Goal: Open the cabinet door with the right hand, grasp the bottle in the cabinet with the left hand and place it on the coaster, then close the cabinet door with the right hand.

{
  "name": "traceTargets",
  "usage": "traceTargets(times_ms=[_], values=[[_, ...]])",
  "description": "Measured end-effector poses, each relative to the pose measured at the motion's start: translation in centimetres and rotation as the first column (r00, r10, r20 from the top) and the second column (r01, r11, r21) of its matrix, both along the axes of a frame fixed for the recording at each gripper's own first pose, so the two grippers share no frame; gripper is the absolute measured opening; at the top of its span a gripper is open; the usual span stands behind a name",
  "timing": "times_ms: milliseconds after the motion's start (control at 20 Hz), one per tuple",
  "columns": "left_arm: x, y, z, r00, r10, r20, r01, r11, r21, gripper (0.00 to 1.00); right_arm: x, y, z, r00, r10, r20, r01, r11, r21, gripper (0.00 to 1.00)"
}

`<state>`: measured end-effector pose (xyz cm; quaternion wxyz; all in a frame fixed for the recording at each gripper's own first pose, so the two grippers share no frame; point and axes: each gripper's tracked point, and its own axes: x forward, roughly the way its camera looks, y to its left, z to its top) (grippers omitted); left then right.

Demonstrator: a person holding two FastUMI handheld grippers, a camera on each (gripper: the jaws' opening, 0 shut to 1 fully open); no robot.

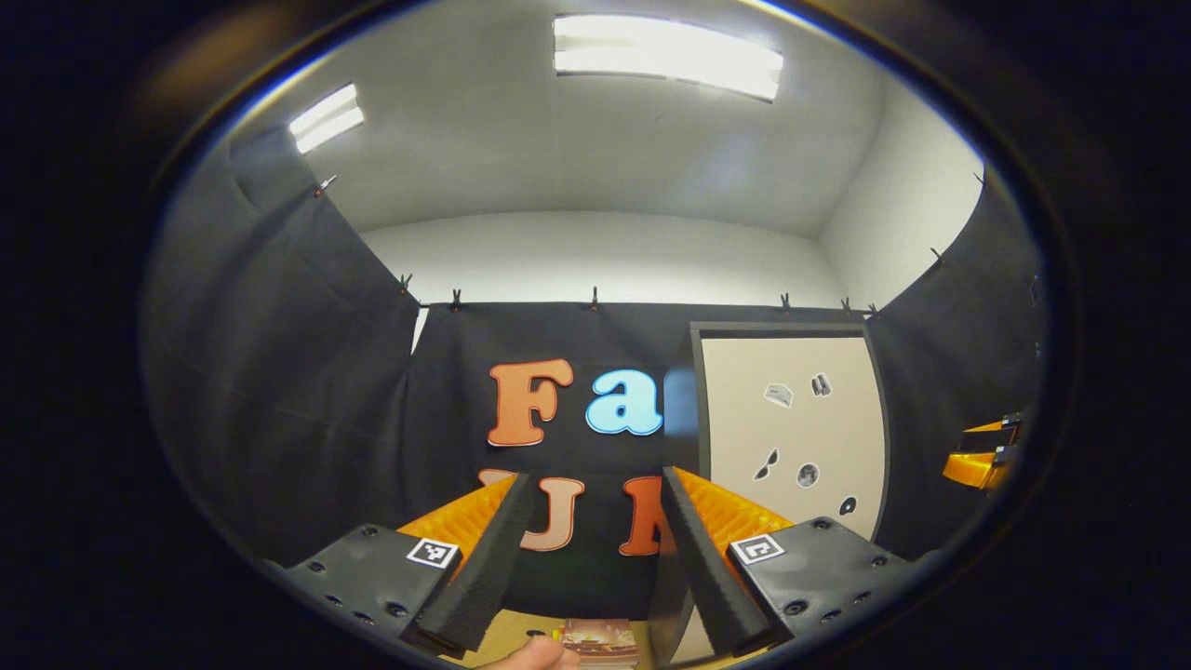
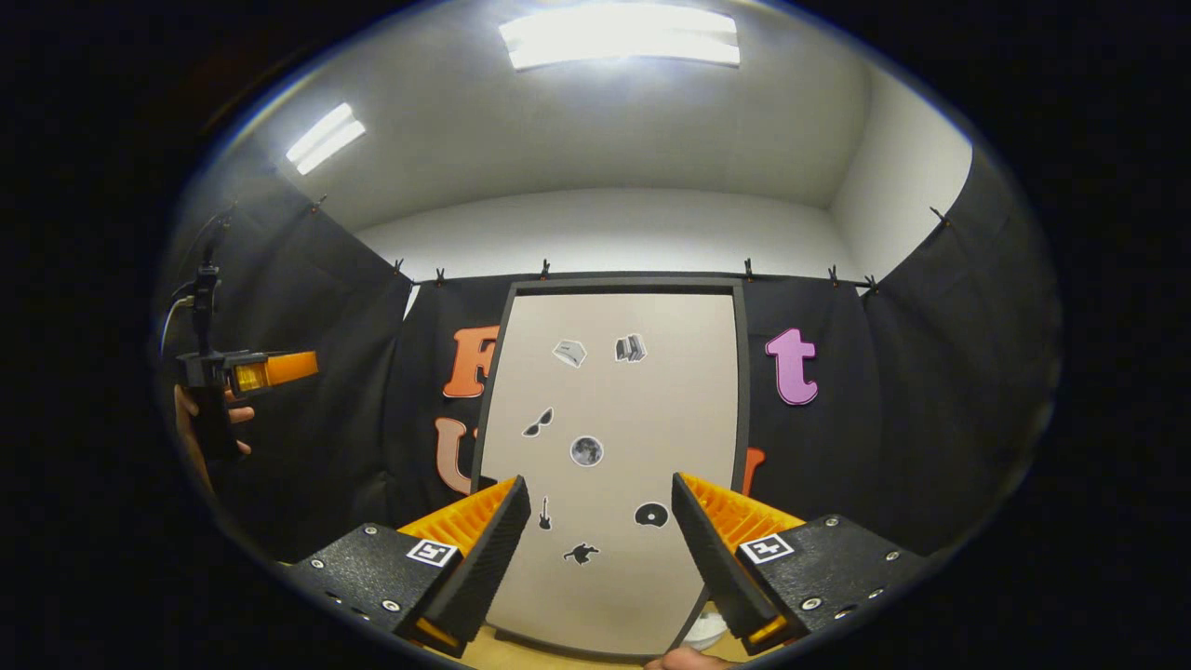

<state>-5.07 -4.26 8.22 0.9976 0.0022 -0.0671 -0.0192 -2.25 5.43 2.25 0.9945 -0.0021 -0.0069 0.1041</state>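
Black cloth lines the booth; white ceiling with lit panels. Left gripper (image 1: 588, 558) held high at far left, fingers spread wide, nothing between them. Wooden tabletop (image 2: 484, 656) shows as a thin strip below. Cabinet door (image 2: 614, 447), beige with small stickers, stands closed straight ahead. Right gripper (image 2: 600, 549) faces it, wide apart, empty.

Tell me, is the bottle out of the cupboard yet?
Not yet. The beige cabinet door with small stickers looks shut, so nothing is done. The right hand-held gripper faces it, open and empty; the left hand-held gripper is open too. Opening, moving the bottle and closing remain.
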Motion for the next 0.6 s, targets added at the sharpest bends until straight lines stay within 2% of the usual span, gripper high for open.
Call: traceTargets(times_ms=[300,600], values=[[1.2,-0.1,-2.1,0.999,0.023,-0.03,-0.023,1.0,0.011,0.91,-0.2,-0.3,0.7,0.998,0.009,0.058,-0.007,1.0,-0.026,0.94],[2.6,-1.0,-1.0,0.999,0.048,-0.019,-0.048,0.999,0.009,0.91,0.6,-1.6,0.5,0.996,-0.019,0.087,0.022,0.999,-0.036,0.94]])
